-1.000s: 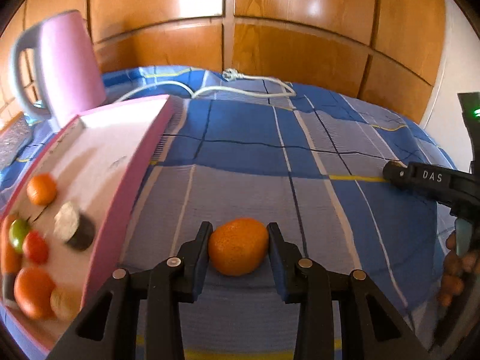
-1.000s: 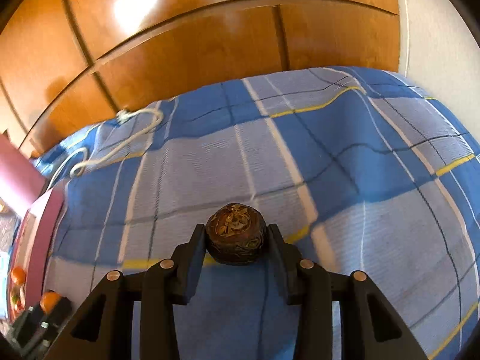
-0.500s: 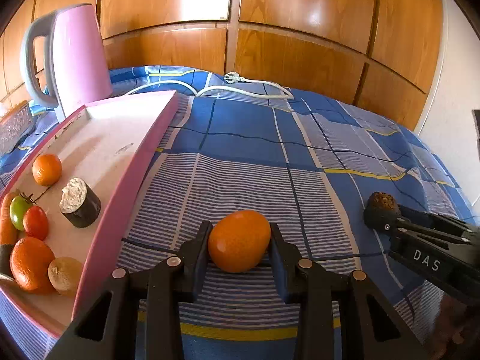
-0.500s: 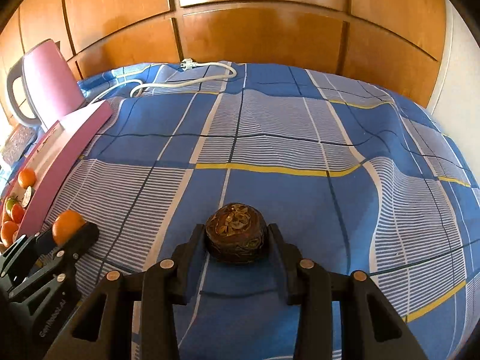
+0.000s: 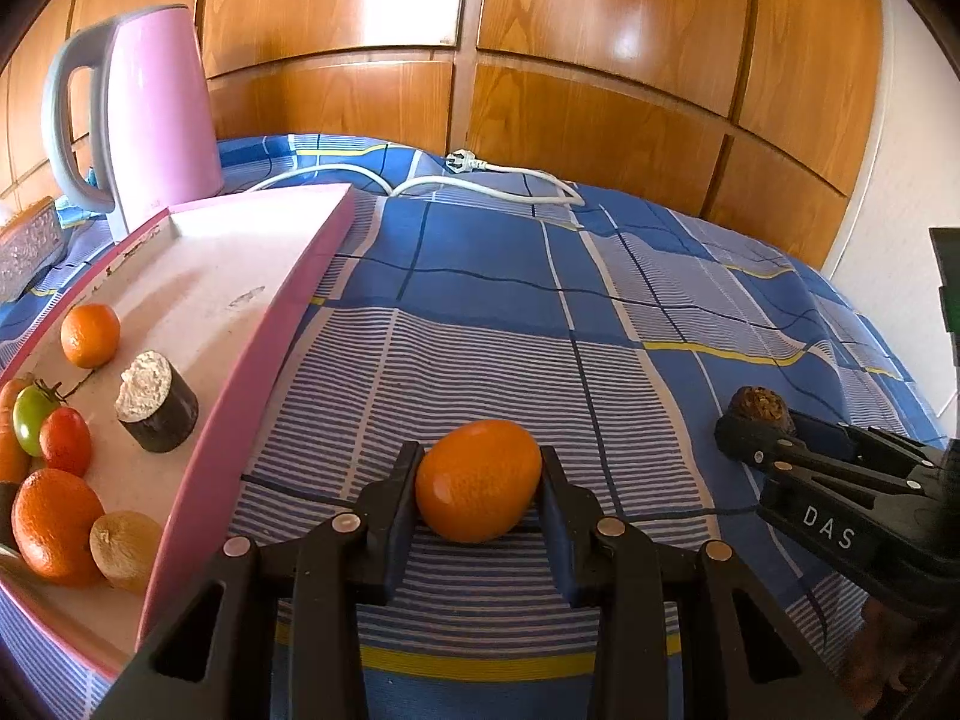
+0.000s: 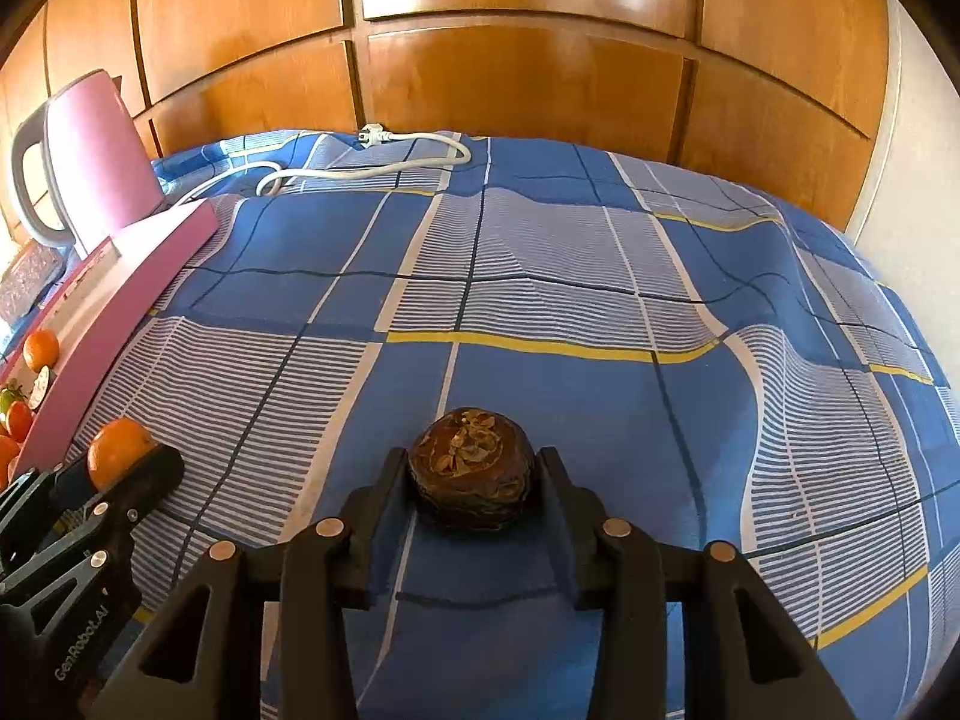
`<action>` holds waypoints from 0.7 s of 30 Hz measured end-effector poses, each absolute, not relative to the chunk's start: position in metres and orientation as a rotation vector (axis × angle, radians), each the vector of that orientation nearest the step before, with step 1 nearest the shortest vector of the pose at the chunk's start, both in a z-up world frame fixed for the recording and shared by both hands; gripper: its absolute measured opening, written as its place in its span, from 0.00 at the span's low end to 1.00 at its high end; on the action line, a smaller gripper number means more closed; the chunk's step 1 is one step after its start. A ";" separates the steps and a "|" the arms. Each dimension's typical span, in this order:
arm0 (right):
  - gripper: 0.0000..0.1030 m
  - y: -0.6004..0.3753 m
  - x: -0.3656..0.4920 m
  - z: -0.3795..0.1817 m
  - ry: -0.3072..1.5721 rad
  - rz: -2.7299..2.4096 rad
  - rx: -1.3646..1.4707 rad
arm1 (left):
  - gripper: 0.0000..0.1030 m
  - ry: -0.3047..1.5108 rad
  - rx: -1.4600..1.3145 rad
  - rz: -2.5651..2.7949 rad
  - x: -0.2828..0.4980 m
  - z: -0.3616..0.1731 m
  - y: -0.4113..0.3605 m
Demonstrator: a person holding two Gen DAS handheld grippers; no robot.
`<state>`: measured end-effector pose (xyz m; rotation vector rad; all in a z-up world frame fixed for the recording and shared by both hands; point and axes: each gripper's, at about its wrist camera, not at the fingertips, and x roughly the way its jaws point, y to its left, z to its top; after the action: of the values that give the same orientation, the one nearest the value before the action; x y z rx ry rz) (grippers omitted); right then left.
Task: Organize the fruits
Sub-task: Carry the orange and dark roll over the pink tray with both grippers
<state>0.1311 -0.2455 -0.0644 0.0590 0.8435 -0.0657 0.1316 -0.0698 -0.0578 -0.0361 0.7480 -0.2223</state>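
My left gripper [image 5: 478, 480] is shut on an orange [image 5: 478, 480] above the blue checked cloth, just right of the pink tray [image 5: 240, 420]. My right gripper [image 6: 472, 477] is shut on a dark brown wrinkled fruit [image 6: 472, 477]; it also shows in the left wrist view [image 5: 757, 405] at the right. The left gripper with the orange [image 6: 117, 459] shows at the lower left of the right wrist view. The tray holds two oranges [image 5: 57, 522], a red tomato [image 5: 65, 441], a green tomato [image 5: 30, 420], a dark cut piece [image 5: 157, 411] and a pale brown fruit [image 5: 125, 549].
A pink kettle [image 5: 156, 114] stands behind the tray. A white power cord [image 5: 480, 180] lies on the cloth at the back. Wooden panels [image 5: 540, 90] form the back wall. A white wall [image 5: 900, 210] is at the right.
Both grippers turned and drew back, keeping their fruit. The left gripper now sits lower beside the tray, and the right gripper has come closer on its right.
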 end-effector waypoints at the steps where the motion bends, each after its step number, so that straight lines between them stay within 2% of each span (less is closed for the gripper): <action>1: 0.42 -0.246 0.131 -0.064 0.844 -0.065 0.059 | 0.36 0.748 -0.036 -0.223 0.132 -0.058 -0.070; 21: 0.40 -0.244 0.130 -0.063 0.844 -0.050 0.050 | 0.35 0.752 0.005 -0.229 0.123 -0.056 -0.070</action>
<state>0.1297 -0.2445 -0.0626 0.0500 0.8444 -0.0500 0.1232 -0.0705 -0.0557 0.0048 0.7522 -0.2290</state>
